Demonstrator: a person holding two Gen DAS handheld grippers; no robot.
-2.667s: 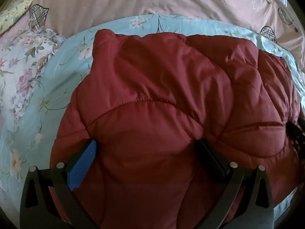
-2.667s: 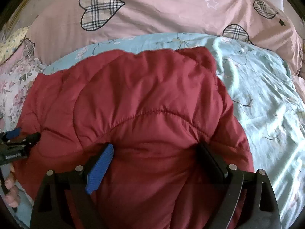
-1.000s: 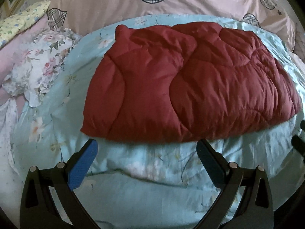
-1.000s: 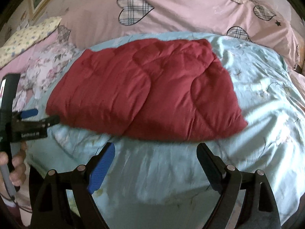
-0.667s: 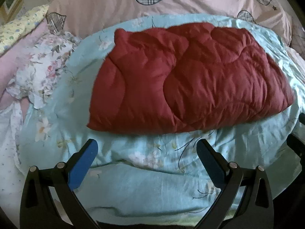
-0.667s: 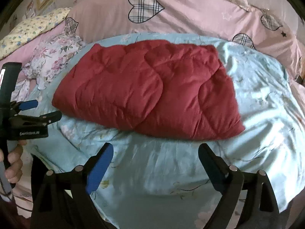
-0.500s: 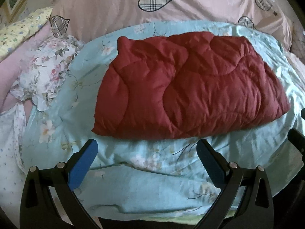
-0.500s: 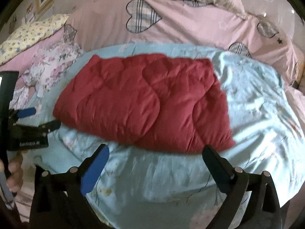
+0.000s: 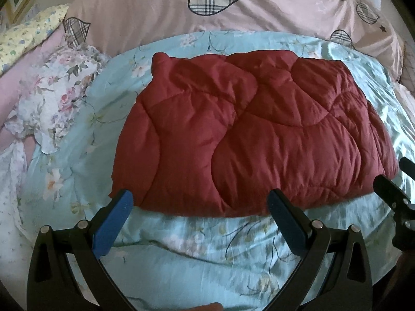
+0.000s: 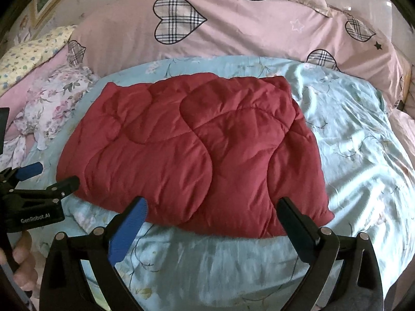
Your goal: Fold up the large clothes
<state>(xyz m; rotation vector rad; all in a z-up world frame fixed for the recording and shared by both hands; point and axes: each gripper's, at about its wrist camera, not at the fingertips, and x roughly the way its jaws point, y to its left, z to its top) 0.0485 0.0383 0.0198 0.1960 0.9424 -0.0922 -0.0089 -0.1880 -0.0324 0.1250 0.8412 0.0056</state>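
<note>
A dark red quilted padded garment (image 9: 249,134) lies folded into a flat rectangle on the light blue floral bedsheet (image 9: 197,254). It also shows in the right wrist view (image 10: 192,150). My left gripper (image 9: 199,204) is open and empty, just short of the garment's near edge. My right gripper (image 10: 212,207) is open and empty, at the garment's near edge. The left gripper shows at the left edge of the right wrist view (image 10: 44,176). Part of the right gripper shows at the right edge of the left wrist view (image 9: 394,191).
A pink duvet with plaid hearts (image 10: 233,33) lies along the far side of the bed. A white floral cloth (image 9: 52,103) is bunched at the left. A yellow floral pillow (image 10: 31,49) lies at the far left.
Both grippers had the garment between their open fingers, then drew back off it. In the last half second both have come slightly closer to its near edge.
</note>
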